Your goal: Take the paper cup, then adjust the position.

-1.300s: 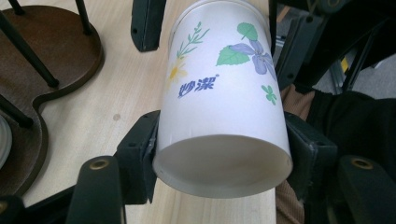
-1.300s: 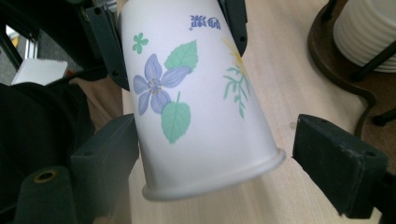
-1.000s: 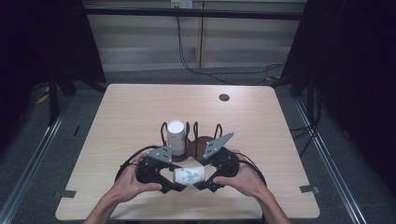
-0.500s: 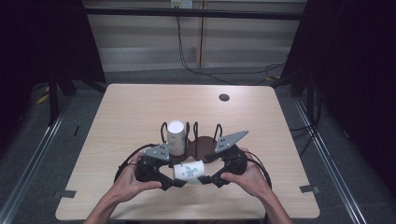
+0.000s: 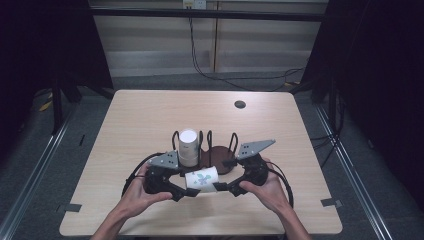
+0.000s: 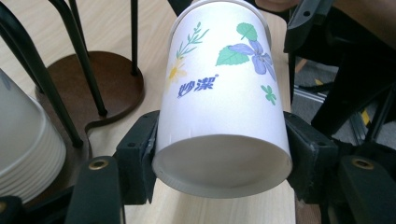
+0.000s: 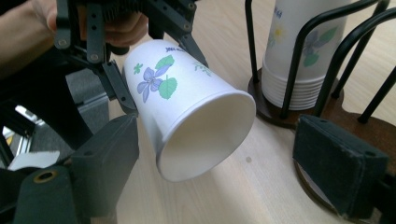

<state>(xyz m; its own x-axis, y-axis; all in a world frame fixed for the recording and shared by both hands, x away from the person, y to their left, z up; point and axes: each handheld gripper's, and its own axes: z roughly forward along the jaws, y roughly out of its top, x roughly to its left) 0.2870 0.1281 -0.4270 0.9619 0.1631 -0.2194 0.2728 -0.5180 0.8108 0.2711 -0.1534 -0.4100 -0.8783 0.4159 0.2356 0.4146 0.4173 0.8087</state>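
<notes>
Clamping the paper cup (image 6: 222, 105), left gripper (image 5: 186, 191) fingers (image 6: 135, 158).

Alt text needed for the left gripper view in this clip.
A floral paper cup lies sideways, clamped near its base between the left tongs' black pads, base toward the camera. Behind it to the left stand a brown wire cup rack and a stack of white cups.

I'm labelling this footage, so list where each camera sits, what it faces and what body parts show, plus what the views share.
High view: fixed above the person's side, looking forward and down at the table; both forearms, left gripper and right gripper show.
Left gripper view: rides the left gripper, looking along its jaws clamped on the paper cup's base.
Right gripper view: rides the right gripper, facing the cup's open mouth, jaws apart; the other hand shows.
Shared: cup, cup stack, rack.
</notes>
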